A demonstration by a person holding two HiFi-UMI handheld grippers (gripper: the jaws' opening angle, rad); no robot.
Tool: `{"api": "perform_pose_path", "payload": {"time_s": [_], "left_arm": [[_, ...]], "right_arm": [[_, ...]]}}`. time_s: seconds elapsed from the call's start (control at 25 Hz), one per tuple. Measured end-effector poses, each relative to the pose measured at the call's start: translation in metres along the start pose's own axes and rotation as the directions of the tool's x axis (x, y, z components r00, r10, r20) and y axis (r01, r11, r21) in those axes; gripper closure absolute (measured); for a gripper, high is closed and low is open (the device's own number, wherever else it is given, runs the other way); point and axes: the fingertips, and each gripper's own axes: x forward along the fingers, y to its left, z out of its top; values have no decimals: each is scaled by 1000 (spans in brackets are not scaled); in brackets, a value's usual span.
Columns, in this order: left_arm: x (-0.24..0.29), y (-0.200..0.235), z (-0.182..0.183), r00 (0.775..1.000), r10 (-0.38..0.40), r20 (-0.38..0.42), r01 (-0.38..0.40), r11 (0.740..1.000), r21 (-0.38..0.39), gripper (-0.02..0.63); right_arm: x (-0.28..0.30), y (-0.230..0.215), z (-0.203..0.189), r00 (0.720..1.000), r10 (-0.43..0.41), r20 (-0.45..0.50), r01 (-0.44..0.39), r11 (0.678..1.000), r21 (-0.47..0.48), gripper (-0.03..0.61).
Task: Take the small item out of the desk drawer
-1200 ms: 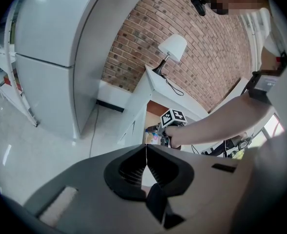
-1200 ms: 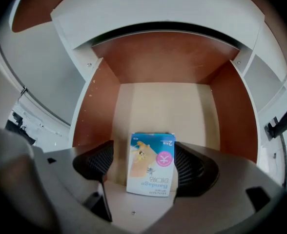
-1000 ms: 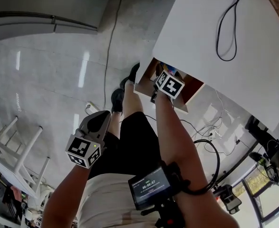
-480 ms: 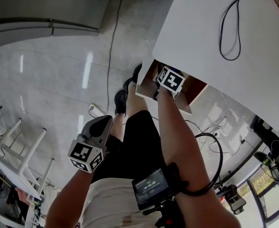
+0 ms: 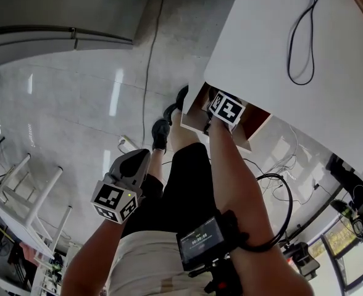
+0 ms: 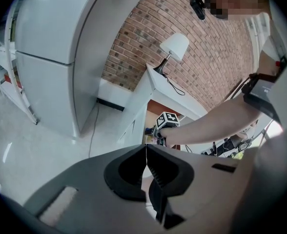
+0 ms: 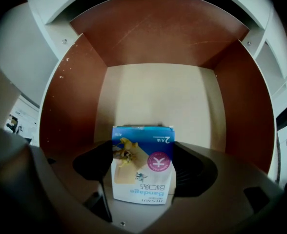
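Note:
The desk drawer (image 5: 254,128) stands pulled out from under the white desk (image 5: 292,97). Inside it is my right gripper (image 5: 210,103), its marker cube on top. In the right gripper view a small blue and white bandage box (image 7: 143,165) sits upright between the two jaws of the right gripper (image 7: 143,174), which are shut on its sides above the pale drawer floor (image 7: 153,96). My left gripper (image 5: 132,159) hangs by the person's left thigh, away from the desk. The left gripper (image 6: 146,156) is shut and holds nothing.
The drawer has brown side walls (image 7: 70,96) and a brown back panel (image 7: 158,28). A black cable (image 5: 302,36) lies on the desk top. White racks (image 5: 21,202) stand at the left on the tiled floor (image 5: 76,103). A table lamp (image 6: 174,47) is on the desk.
The right gripper stays inside the drawer with hardly any shift. The left gripper hangs in much the same place by the thigh. The head view has drifted slightly.

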Motion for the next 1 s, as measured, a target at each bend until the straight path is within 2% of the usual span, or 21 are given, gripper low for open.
{"api": "perform_pose_path", "payload": {"time_s": [0.48, 0.88, 1.0], "left_arm": [[-8, 1, 29, 1000, -16, 14, 15, 998, 53, 607], [-15, -10, 48, 998, -64, 20, 62, 991, 118, 607], [-17, -11, 51, 997, -74, 19, 71, 989, 133, 607]], "right_arm": [[-28, 8, 12, 998, 57, 40, -53, 994, -94, 236], [-65, 26, 22, 989, 130, 76, -122, 987, -103, 236], [-72, 28, 18, 987, 137, 79, -126, 983, -134, 236]]}}
